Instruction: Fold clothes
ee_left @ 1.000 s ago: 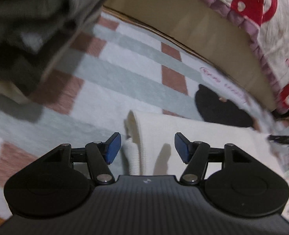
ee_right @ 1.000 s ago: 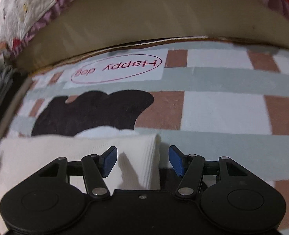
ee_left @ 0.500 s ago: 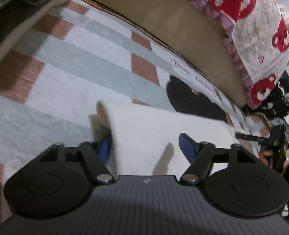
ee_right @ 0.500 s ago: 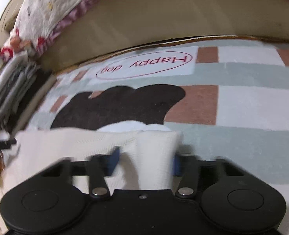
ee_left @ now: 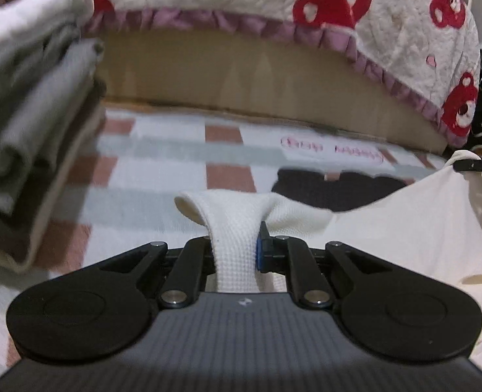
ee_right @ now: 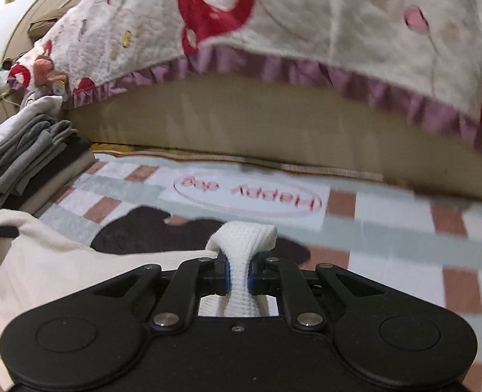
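A cream garment with a white ribbed hem (ee_left: 237,222) is held up off a checked mat. My left gripper (ee_left: 236,253) is shut on one end of the ribbed hem, which bunches up between its fingers. In the right wrist view the same ribbed hem (ee_right: 241,245) is pinched in my right gripper (ee_right: 239,277), also shut. The cream body of the garment (ee_left: 420,228) hangs to the right in the left view, and the same cream cloth (ee_right: 61,271) hangs to the left in the right view.
The checked mat (ee_right: 388,238) has pink, grey and white squares, a "Happy dog" label (ee_right: 247,194) and a black dog shape (ee_right: 149,232). A stack of folded grey clothes (ee_right: 28,150) sits at the left. A quilt with red bears (ee_left: 306,9) overhangs a tan base behind.
Both grippers went from open around the hem to shut on it, then lifted it off the mat. The views now tilt up toward the quilt.
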Action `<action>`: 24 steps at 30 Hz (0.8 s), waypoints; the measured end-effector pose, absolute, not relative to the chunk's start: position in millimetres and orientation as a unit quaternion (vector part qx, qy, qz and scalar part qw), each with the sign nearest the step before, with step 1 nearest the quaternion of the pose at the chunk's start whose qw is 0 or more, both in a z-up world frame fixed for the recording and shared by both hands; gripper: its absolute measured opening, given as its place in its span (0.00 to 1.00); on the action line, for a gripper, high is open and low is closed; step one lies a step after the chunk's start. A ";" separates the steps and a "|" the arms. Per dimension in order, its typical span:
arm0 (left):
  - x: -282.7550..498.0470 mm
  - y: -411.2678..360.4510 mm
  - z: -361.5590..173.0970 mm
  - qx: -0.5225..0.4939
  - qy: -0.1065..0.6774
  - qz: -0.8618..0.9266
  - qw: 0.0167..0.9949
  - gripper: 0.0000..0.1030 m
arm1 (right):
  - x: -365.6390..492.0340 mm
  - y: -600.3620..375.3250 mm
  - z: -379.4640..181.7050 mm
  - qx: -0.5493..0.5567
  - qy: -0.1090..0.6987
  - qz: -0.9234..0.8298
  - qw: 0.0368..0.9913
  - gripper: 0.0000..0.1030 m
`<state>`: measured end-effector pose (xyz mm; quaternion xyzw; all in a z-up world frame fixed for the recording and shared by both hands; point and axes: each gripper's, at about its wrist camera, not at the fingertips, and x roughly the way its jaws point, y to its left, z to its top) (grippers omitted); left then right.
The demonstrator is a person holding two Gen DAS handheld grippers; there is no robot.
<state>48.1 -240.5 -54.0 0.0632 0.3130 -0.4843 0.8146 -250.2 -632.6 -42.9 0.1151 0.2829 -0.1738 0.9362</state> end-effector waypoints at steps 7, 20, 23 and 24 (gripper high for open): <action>93.1 -254.2 -8.1 0.044 0.249 -0.463 0.849 0.10 | -202.4 -668.0 5.8 0.058 0.241 -0.184 0.951 0.09; 145.9 -281.8 -79.5 0.014 0.382 -0.408 0.829 0.66 | -142.3 -713.8 -83.1 0.137 0.322 -0.262 0.899 0.58; 124.0 -261.1 -92.7 0.019 0.423 -0.386 0.820 0.66 | -178.5 -697.6 -104.6 0.161 0.346 -0.263 0.886 0.58; 122.4 -258.7 -94.0 0.019 0.442 -0.387 0.809 0.66 | -184.9 -693.9 -105.3 0.162 0.348 -0.261 0.886 0.58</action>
